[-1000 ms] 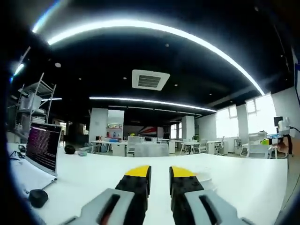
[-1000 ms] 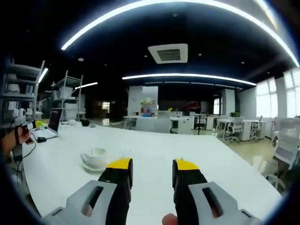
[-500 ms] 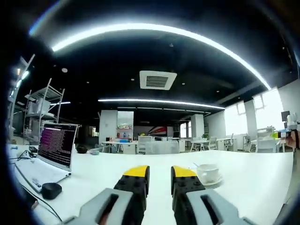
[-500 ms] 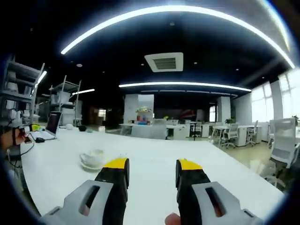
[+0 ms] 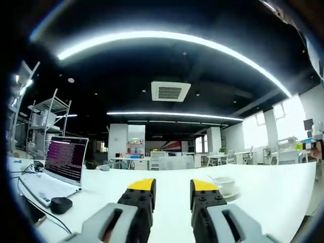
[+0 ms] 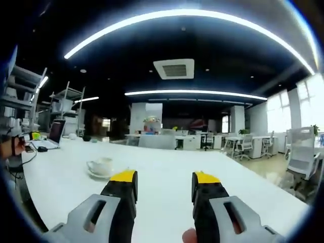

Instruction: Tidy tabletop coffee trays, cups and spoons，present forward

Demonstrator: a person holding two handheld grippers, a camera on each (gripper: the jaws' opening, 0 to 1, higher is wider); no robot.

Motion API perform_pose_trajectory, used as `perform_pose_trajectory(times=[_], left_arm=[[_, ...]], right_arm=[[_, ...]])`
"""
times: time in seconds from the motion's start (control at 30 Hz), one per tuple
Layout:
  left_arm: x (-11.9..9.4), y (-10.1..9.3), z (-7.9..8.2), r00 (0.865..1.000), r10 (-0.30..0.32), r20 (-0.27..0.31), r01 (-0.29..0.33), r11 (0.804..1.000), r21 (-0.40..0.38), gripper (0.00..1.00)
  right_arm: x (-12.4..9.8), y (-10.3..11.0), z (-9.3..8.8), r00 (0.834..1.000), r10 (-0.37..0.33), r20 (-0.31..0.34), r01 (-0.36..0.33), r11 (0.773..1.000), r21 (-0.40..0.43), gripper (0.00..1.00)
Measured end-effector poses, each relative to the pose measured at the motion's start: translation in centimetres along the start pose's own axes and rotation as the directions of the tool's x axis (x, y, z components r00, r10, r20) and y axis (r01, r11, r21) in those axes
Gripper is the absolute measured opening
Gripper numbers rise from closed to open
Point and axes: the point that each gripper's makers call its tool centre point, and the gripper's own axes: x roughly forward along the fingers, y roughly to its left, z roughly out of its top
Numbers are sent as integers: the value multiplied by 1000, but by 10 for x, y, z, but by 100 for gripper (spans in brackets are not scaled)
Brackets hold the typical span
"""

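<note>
1. In the left gripper view the left gripper [image 5: 173, 186] rides low over the white table [image 5: 263, 187], its yellow-tipped jaws standing apart with only bare tabletop between them; nothing is held.
2. A white cup [image 5: 223, 184] sits on its saucer [image 5: 229, 194] just right of the right jaw tip. A thin handle rises by the cup's left rim; whether it is a spoon is too small to tell.
3. At the left an open laptop [image 5: 65, 161] shows a lit screen whose text is unreadable, with a dark mouse [image 5: 61, 204] near it and cables running off the frame's edge.
4. In the right gripper view the right gripper [image 6: 165, 182] has its jaws spread wide and empty over the same table [image 6: 243, 192].
5. The cup [image 6: 100, 165] on its saucer [image 6: 99, 174] stands left of the left jaw, apart from it.
6. Far left, the laptop [image 6: 55, 132] is small, and the other gripper [image 6: 23, 137] is partly cut off, its jaws unclear.
</note>
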Motion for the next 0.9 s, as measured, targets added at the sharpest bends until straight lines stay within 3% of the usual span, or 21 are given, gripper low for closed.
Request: perform_pose_trajectory(times=[0.33,0.5,0.63,0.9], left_arm=[[-3,1,-11,999,45,0,-45,999,-23,30],[-6,1,-19,999,53,-12,-54,998,-39,30],[-5,-2,-25,998,47,-37,-47,999,-16,30],[-3,-3,-24,998,44,-34,-45,999,-13,30]], right_arm=[[-3,14,-8,1000,2,4,-2,999,36,43],[-4,16,-23,1000,10,-23,-8,998,70,43],[-4,20,-25,1000,19,-21,-17,996,92,43],[-3,24,-24,999,27,-21,-25,995,95,42]])
